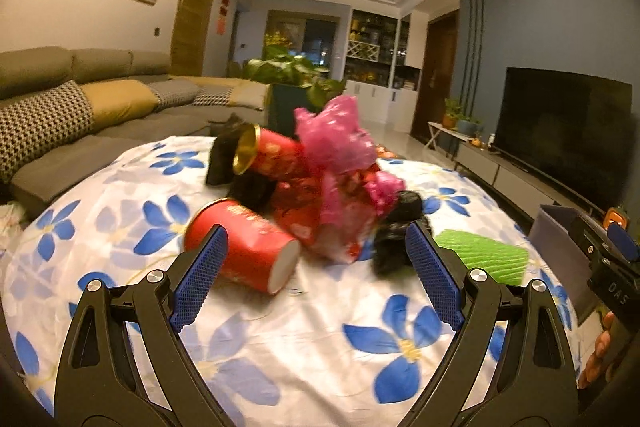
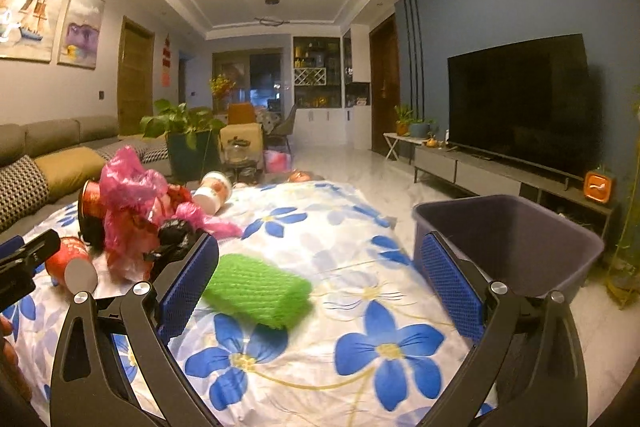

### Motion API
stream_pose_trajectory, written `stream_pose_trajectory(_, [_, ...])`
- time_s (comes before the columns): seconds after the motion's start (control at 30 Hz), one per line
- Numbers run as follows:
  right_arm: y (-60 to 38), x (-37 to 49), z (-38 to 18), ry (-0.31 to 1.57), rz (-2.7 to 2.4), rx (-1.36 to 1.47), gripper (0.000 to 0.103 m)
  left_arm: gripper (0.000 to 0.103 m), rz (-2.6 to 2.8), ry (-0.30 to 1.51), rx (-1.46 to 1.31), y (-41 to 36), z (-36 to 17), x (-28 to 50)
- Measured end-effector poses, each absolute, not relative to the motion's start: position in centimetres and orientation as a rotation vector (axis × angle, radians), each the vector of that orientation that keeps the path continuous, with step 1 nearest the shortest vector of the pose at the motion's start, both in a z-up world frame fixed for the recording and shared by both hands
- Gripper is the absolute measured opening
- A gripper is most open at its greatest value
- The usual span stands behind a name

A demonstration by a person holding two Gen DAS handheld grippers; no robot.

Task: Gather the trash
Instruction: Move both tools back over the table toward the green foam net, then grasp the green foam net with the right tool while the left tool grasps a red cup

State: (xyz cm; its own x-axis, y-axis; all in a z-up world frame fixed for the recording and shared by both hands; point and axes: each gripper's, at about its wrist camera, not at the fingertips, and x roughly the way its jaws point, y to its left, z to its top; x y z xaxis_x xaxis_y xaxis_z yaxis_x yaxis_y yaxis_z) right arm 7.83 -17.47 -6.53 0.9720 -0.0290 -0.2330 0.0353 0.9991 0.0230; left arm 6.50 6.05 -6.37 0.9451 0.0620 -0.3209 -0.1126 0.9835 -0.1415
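A heap of trash lies on a table covered with a blue-flower cloth (image 1: 304,347): a red paper cup (image 1: 244,247) on its side, a second red cup with a gold rim (image 1: 272,153), pink plastic bags (image 1: 340,143), black bags (image 1: 394,247) and a green foam net (image 1: 484,255). My left gripper (image 1: 316,255) is open, just short of the near red cup. My right gripper (image 2: 316,275) is open, with the green foam net (image 2: 256,291) between its fingers' line. A dark purple bin (image 2: 516,243) stands at the table's right edge.
A white cup (image 2: 214,193) lies behind the heap. A sofa (image 1: 80,115) runs along the left, a potted plant (image 2: 184,139) stands beyond the table, and a TV (image 2: 520,103) on a low cabinet is at the right.
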Motion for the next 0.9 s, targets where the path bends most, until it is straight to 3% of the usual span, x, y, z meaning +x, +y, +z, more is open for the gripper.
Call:
stream_pose_trajectory(0.57, [-15.9,12.8,-10.3,0.364,0.005,0.011,0.089,0.089,0.135,0.365,-0.207,9.3,-9.1,7.8])
stream_pose_trajectory(0.83, [-15.6,14.6,-11.7,0.456,0.053,0.015,0.076,0.089,0.153,0.406,-0.233,10.1,-9.8,9.2])
stream_pose_trajectory(0.9, [-15.6,14.9,-11.9,0.470,0.078,0.021,0.066,0.089,0.160,0.410,-0.245,10.2,-9.9,9.4])
